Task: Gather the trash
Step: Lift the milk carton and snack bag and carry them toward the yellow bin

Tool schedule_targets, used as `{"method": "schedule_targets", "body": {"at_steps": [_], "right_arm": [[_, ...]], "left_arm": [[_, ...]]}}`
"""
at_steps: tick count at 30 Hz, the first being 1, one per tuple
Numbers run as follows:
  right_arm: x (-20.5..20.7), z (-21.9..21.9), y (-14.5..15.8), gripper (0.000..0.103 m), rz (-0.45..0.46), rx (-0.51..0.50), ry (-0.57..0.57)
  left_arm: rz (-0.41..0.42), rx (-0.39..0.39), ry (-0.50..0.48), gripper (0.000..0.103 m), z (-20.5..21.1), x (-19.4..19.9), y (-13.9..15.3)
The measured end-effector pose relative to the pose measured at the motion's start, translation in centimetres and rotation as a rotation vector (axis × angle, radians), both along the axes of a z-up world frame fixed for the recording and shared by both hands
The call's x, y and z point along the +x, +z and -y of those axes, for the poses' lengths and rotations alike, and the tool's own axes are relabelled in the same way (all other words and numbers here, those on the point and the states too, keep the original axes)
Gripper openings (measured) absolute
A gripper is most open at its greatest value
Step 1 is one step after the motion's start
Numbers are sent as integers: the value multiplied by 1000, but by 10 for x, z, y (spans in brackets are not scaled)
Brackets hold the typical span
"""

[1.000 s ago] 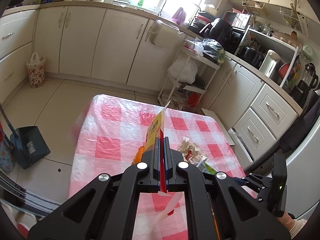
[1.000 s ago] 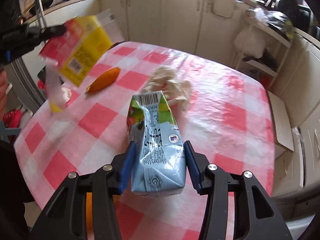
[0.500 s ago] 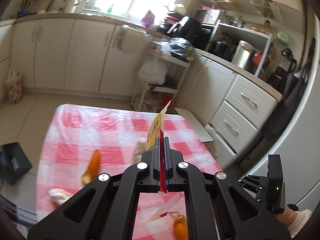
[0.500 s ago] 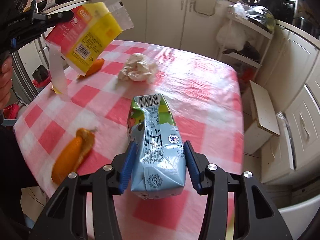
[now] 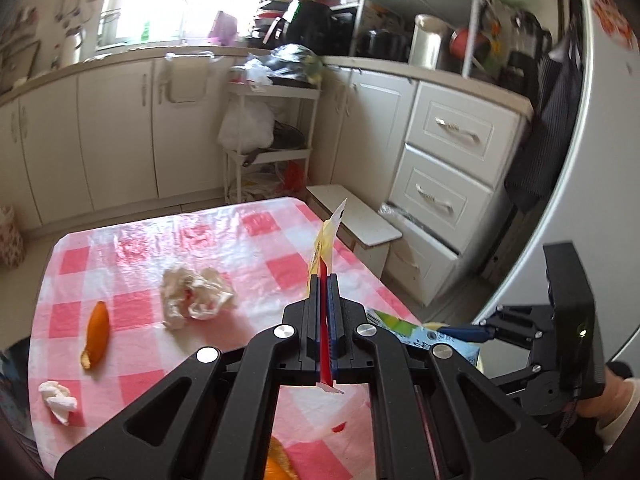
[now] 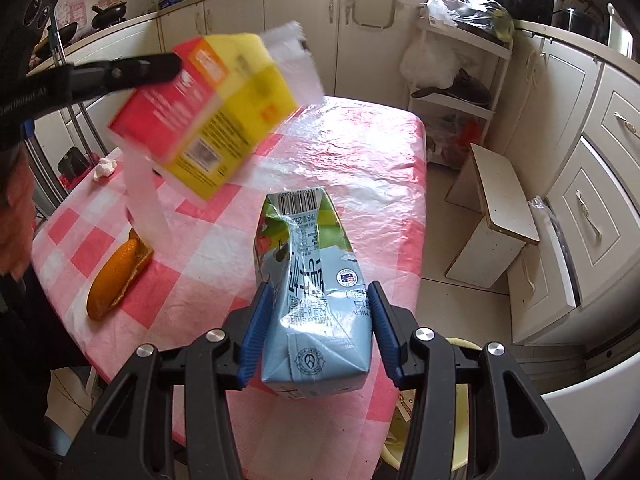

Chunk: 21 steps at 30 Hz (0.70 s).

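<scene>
Above the checked tablecloth (image 5: 132, 248), the left gripper (image 5: 327, 284) is pinching a flat yellow-and-red wrapper (image 6: 208, 116) edge-on in the air, while the right gripper (image 6: 318, 328) is clamping a blue milk carton (image 6: 316, 300), with crumpled tissue (image 5: 196, 296) and orange peel (image 5: 97, 334) lying on the cloth.

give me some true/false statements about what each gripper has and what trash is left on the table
1. The right gripper grips a blue milk carton. True.
2. The left gripper is open and holds nothing. False: it is shut on a yellow and red snack wrapper.
3. A crumpled paper napkin lies on the checked tablecloth. True.
4. The table holds no orange peel. False: an orange peel lies left of the napkin.
5. The carton stands upright on the table. False: it is held off the table.
</scene>
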State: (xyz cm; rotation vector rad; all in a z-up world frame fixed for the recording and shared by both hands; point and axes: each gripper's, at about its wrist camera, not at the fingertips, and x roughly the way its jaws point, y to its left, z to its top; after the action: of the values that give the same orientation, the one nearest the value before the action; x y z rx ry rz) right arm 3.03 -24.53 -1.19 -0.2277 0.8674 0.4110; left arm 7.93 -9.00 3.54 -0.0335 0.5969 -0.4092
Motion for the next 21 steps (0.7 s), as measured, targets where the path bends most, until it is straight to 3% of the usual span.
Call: {"method": "schedule_targets", "body": {"at_steps": [8, 21], "right_arm": [[-3, -6, -6, 48, -4, -28, 23], [-3, -9, -9, 48, -12, -37, 26]], "left_arm": [[0, 68, -35, 4, 20, -2, -9], [9, 105, -39, 4, 21, -2, -9]]}}
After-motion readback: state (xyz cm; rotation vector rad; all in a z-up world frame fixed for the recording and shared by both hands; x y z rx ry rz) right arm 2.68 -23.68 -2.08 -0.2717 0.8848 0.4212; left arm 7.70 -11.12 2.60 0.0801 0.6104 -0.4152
